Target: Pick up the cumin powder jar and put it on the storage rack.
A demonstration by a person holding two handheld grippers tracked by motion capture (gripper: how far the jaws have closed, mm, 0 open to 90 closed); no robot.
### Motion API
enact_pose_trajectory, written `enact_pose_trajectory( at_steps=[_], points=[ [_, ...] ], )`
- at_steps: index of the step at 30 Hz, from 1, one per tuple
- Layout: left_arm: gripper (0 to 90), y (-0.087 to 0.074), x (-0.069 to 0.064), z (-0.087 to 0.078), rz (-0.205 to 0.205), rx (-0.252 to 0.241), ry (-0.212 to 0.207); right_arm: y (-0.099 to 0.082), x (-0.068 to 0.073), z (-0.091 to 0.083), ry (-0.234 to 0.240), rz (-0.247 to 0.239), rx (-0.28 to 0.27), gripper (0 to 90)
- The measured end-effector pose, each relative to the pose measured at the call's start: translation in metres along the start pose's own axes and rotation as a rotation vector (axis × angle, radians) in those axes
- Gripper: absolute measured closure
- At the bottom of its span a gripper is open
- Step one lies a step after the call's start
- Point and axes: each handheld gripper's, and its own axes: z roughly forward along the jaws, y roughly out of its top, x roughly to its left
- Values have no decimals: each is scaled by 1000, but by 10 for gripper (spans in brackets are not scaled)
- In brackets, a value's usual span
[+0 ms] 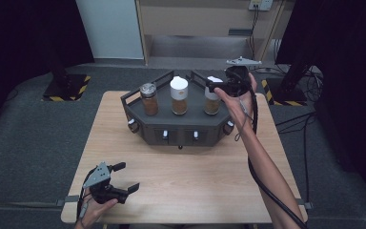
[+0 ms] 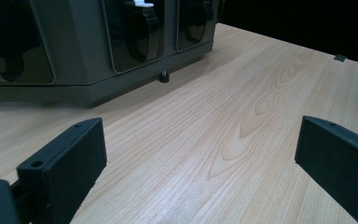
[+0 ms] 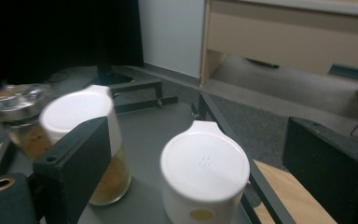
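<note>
1. Right gripper [image 1: 218,86]: jaws spread, nothing pinched; held up at the back-right of the rack, just above the white-lidded jar [image 3: 204,179], w/ the lid between the jaws but no contact.
2. That jar stands at the right end of the dark grey rack [image 1: 138,125]; a taller white-lidded jar [image 1: 179,95] stands mid-rack, a metal-lidded jar [image 1: 148,98] at the left.
3. Left gripper [image 1: 125,177]: jaws spread wide, empty, low over the wooden surface [image 1: 195,181] near its front-left corner, well apart from the rack.
</note>
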Motion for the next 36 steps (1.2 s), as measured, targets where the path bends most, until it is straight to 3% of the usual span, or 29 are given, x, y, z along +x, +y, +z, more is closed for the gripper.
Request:
enact_pose_trajectory(
  at_steps=[8,18,36],
  points=[
    [9,0,0,0,-5,-1,4,-4,2,-41,100,-89,-69,71],
    [8,-1,2,1,-22,-3,6,-31,4,-80,200,-151,-108,67],
    [8,-2,2,-1,-28,-12,9,-119,-11,-134,223,-149,-105,53]
  ],
)
